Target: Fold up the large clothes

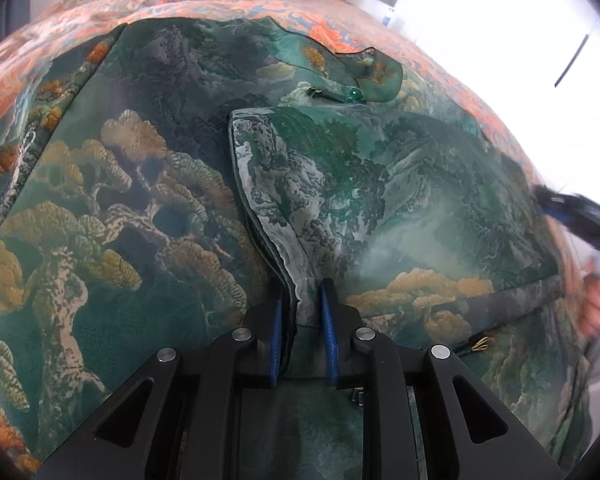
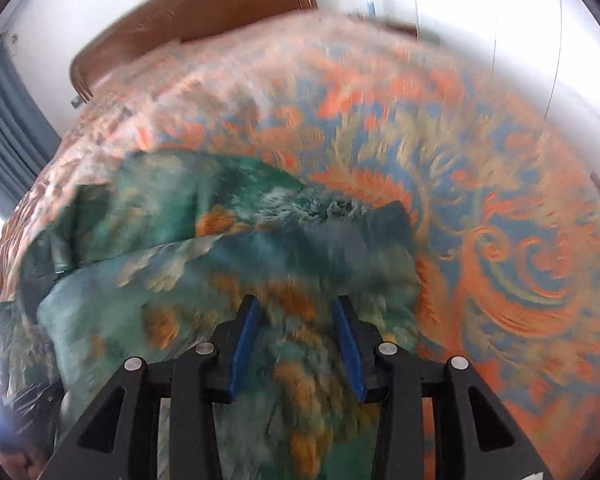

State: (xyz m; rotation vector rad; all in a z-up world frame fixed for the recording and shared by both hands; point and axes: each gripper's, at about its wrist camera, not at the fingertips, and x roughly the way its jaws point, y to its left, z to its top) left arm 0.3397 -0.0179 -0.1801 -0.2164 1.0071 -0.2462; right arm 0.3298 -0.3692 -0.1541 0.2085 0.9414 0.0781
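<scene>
Left hand-held gripper (image 1: 303,286) pinched; right hand-held gripper (image 2: 296,304) parted.

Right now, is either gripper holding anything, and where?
The left gripper pinches the green garment at its folded edge. The right gripper is open, holding nothing.

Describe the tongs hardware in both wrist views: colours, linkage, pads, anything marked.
Both match. Left tongs and right tongs are matte black, with angular linkage arms pierced by triangular cut-outs and round silver pivot pins. Each finger carries a narrow blue ribbed pad on its inner face. No cables or sleeves show. A small white patch sits at the right view's lower edge, unreadable.
</scene>
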